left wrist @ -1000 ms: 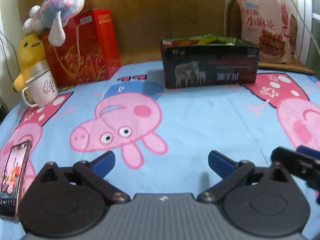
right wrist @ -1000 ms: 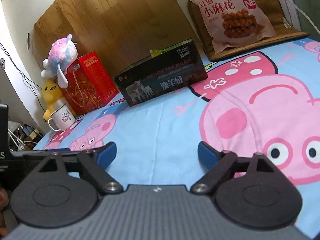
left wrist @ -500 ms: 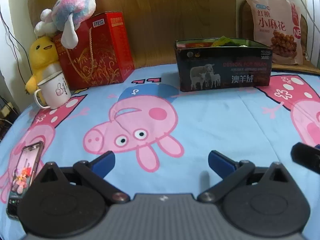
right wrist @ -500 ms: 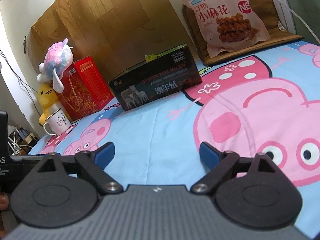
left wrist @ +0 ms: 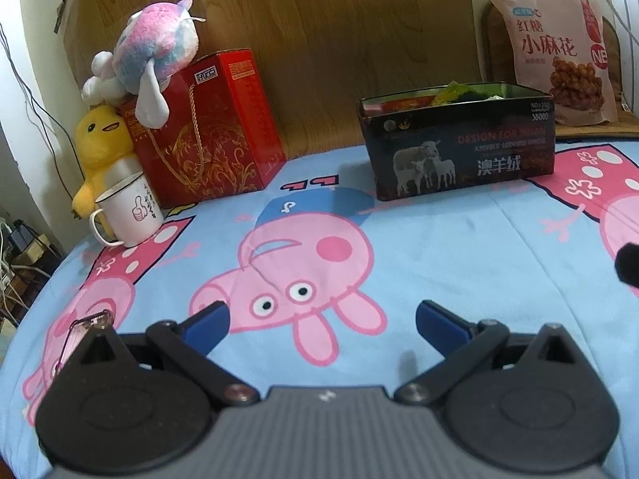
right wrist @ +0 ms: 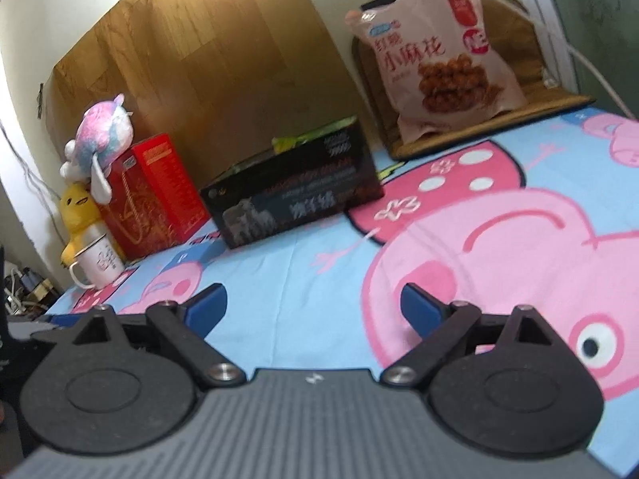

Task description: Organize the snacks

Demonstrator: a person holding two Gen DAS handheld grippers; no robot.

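A black box with a sheep picture [left wrist: 459, 147] [right wrist: 295, 195] stands at the far side of the cartoon-pig sheet, with green and red snack packets showing over its rim. A large pink snack bag [left wrist: 559, 60] [right wrist: 435, 56] leans upright on a wooden seat behind it. My left gripper [left wrist: 319, 323] is open over the sheet, nothing between its blue fingers. My right gripper [right wrist: 313, 307] is open and its jaws are opening wider, with nothing between them. Both are well short of the box.
A red gift box [left wrist: 207, 131] with a pastel plush [left wrist: 147, 64] on top stands at the far left, beside a yellow plush [left wrist: 100, 147] and a white mug [left wrist: 127, 211]. A phone [left wrist: 80, 335] lies at the near left. A wooden panel [left wrist: 319, 32] backs the bed.
Both views have tilted upward, so the box and toys sit lower in the frame. The right gripper's fingers stand slightly wider apart. Nothing was picked up.
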